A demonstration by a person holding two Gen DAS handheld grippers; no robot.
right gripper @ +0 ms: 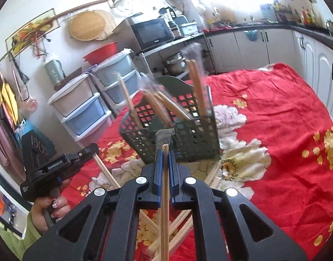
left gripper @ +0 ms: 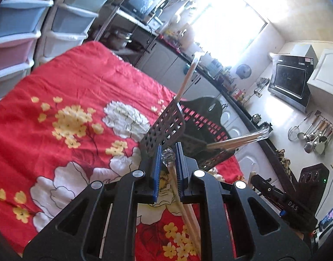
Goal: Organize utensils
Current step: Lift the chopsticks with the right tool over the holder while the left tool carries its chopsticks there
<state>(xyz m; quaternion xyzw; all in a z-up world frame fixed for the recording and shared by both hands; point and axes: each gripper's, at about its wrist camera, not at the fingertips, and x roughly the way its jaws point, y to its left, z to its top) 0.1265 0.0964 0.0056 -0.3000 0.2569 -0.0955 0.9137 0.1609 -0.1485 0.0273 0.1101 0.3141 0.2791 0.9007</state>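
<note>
A table is covered by one red floral cloth (right gripper: 275, 113). One perforated dark basket (right gripper: 188, 139) stands on it, with four wrapped chopstick pairs (right gripper: 196, 87) seen inside. One wrapped pair each is clamped by the left hand-held gripper (left gripper: 168, 152) and the right hand-held gripper (right gripper: 165, 154); loose pairs (right gripper: 179, 224) lie below.

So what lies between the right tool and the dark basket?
Only the wrapped chopsticks the right tool grips, whose tip reaches toward the dark perforated plastic basket; right wrist view shows it.

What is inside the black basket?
Wrapped chopsticks stand and lean inside the basket, their tops poking above the rim. The basket's wall hides its floor and the chopsticks' lower ends.
</note>
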